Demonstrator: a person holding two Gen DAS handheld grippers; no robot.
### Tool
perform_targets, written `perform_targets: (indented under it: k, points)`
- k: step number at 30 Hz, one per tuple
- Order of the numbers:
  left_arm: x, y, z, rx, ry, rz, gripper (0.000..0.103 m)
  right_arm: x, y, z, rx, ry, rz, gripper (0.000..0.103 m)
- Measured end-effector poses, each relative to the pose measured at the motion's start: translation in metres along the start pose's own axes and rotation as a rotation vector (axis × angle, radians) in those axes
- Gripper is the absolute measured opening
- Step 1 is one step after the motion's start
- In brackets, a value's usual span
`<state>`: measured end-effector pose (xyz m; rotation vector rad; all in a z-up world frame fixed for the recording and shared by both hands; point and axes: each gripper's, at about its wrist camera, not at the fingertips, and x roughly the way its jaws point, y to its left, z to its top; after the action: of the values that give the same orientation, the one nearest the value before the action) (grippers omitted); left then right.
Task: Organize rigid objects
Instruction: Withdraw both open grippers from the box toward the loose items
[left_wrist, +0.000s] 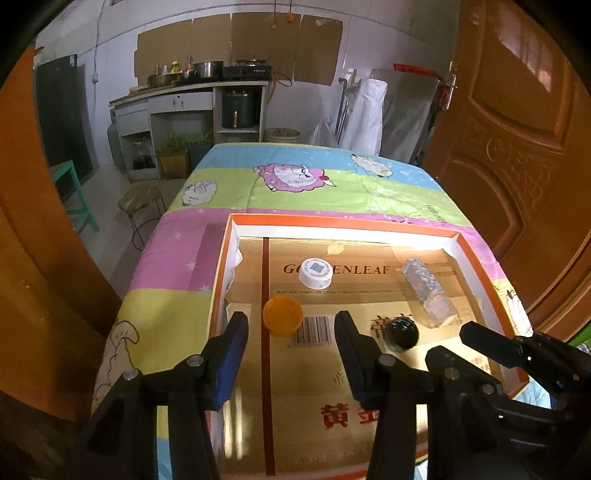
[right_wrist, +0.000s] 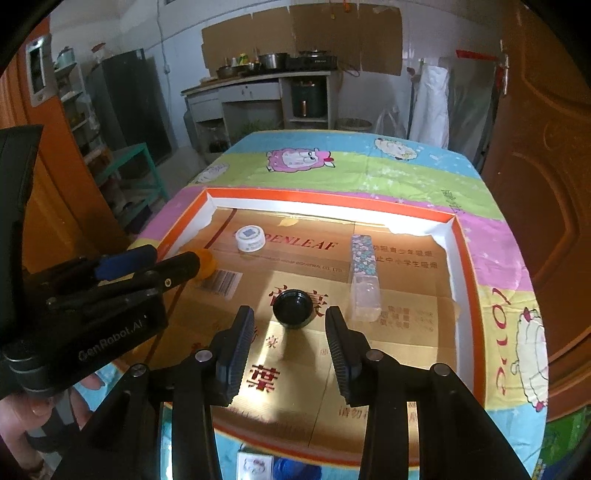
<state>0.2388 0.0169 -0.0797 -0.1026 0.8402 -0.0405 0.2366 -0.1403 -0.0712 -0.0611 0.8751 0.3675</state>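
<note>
A shallow orange-rimmed tray (left_wrist: 332, 218) (right_wrist: 325, 196) lined with gold cardboard lies on the quilt. On its floor are a white cap (left_wrist: 315, 272) (right_wrist: 250, 239), an orange cap (left_wrist: 282, 315), a black cap (left_wrist: 402, 334) (right_wrist: 293, 308) and a flower-patterned box with a clear end (left_wrist: 428, 291) (right_wrist: 364, 273). My left gripper (left_wrist: 291, 326) (right_wrist: 170, 256) stands open above the orange cap, which lies just past its fingertips, untouched. My right gripper (right_wrist: 290, 317) (left_wrist: 450, 343) is open too. The black cap lies between its fingertips with a gap on each side. The left finger half hides the orange cap (right_wrist: 207, 264).
The tray rests on a bright cartoon quilt (left_wrist: 295, 177) over a table. A brown wooden door (left_wrist: 517, 147) stands close on the right, a round stool (left_wrist: 140, 199) and a green frame on the left. A hand (right_wrist: 33, 410) holds the left gripper. A small white packet (right_wrist: 255, 466) lies at the near edge.
</note>
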Motion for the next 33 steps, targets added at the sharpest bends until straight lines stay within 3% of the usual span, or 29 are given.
perform_targets:
  k: [14,25,33]
  points:
    - [-0.047,-0.012,-0.015,0.023,-0.027,-0.008,0.048,-0.051,0.001,-0.022,0.024,-0.038,-0.033,0.041]
    - [-0.078,-0.015,-0.044,0.04,-0.026,-0.03,0.048,-0.085,-0.005,-0.055,0.055,-0.039,-0.069,0.041]
    - [-0.094,-0.015,-0.071,0.052,-0.017,-0.052,0.048,-0.102,0.003,-0.09,0.027,-0.034,-0.011,0.043]
